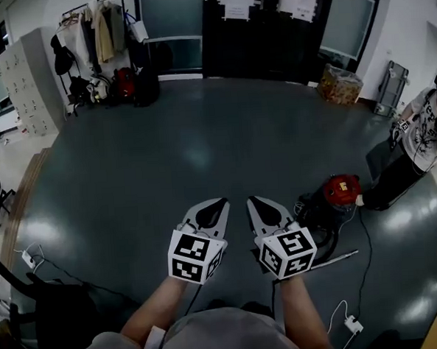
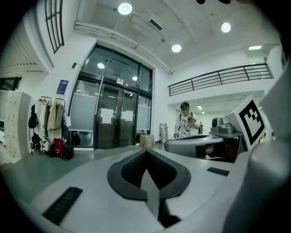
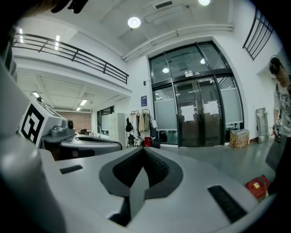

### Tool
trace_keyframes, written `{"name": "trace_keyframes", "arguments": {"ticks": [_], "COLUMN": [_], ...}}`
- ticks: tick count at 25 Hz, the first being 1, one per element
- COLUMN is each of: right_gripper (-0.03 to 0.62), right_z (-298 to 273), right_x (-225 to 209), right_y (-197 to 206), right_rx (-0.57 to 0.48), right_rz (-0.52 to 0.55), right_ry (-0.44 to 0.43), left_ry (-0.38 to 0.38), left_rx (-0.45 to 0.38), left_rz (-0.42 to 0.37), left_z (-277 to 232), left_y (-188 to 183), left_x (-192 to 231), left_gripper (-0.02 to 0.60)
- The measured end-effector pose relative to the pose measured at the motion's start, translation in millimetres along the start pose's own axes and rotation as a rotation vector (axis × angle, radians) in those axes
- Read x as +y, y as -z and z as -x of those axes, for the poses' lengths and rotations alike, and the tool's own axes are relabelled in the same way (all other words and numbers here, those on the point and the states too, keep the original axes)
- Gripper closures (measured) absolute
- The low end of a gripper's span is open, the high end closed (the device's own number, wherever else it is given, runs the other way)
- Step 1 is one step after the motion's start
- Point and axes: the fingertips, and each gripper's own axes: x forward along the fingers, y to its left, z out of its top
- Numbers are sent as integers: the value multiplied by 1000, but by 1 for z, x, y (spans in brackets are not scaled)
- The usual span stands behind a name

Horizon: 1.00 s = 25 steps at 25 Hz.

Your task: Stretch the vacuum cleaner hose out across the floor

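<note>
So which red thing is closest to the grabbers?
The red vacuum cleaner, on the floor just right of the right gripper. The other red thing, a bag, sits far away under the coat rack.

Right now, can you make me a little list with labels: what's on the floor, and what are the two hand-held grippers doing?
Left hand-held gripper: shut, empty, held out over the floor
Right hand-held gripper: shut, empty, beside the left one
Vacuum: red, on the floor to the right
Hose: dark, bunched up against the vacuum, not stretched out yet
Wand: lying flat near the vacuum
Person: at the far right, by the vacuum
Coats: hanging on a rack at the far left
</note>
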Motion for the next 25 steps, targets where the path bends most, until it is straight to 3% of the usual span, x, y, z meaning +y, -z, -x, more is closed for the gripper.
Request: {"name": "trace_keyframes", "arguments": {"ticks": [10, 18, 25], "right_gripper": [588, 588, 588], "right_z": [101, 227, 325], "right_x": [-103, -184, -238], "right_y": [16, 58, 83], "right_rx": [42, 49, 30], "right_rz": [-66, -170, -236], "right_ry": [271, 495, 653], "left_ry": [276, 502, 656], "left_rx": [82, 145, 189], "left_rz": [-31, -101, -176], "left_z": [-74, -122, -147], "left_y": [9, 31, 48], "left_x": [-122, -264, -374], "left_gripper": [574, 574, 574]}}
